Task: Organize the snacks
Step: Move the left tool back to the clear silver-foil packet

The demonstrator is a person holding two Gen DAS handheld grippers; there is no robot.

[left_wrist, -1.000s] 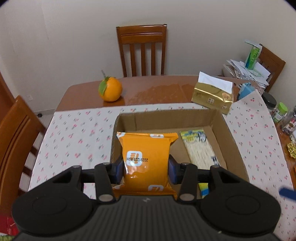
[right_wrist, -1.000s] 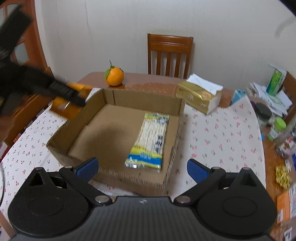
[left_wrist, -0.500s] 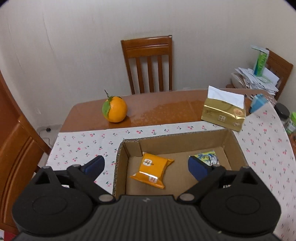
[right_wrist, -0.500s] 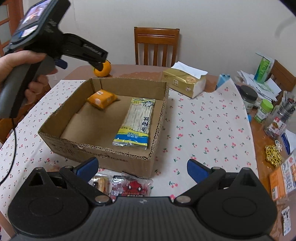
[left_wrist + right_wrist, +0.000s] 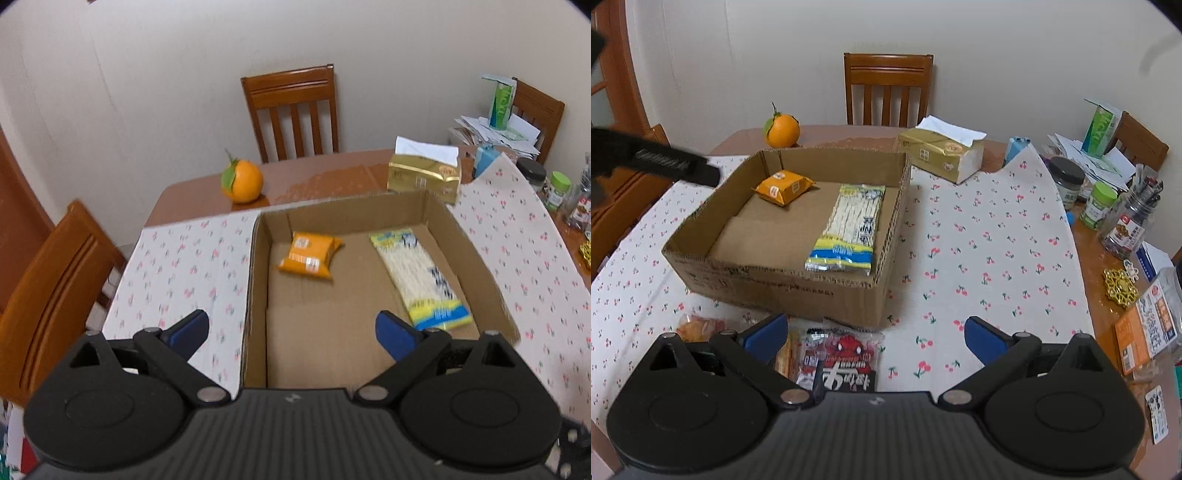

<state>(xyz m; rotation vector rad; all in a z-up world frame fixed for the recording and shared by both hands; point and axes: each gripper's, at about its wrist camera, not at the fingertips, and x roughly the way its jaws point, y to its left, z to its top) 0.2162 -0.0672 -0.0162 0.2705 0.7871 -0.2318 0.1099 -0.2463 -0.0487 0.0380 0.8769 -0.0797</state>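
Left gripper point(image 5: 290, 330) hanging wide open, empty, over brown cardboard box point(image 5: 476, 266); orange snack packet point(image 5: 309, 254) lying in its far-left corner beside yellow-blue noodle pack point(image 5: 417, 273); right gripper point(image 5: 875, 338) gaping empty above red snack packets point(image 5: 842, 354) on table point(image 5: 997, 236).

The wooden table point(image 5: 827, 133) is carrying a cherry-print cloth point(image 5: 990, 236), an orange point(image 5: 782, 130) and a tissue pack point(image 5: 940, 153) (both on bare wood); a cardboard box point(image 5: 783, 284) is sitting on the cloth.
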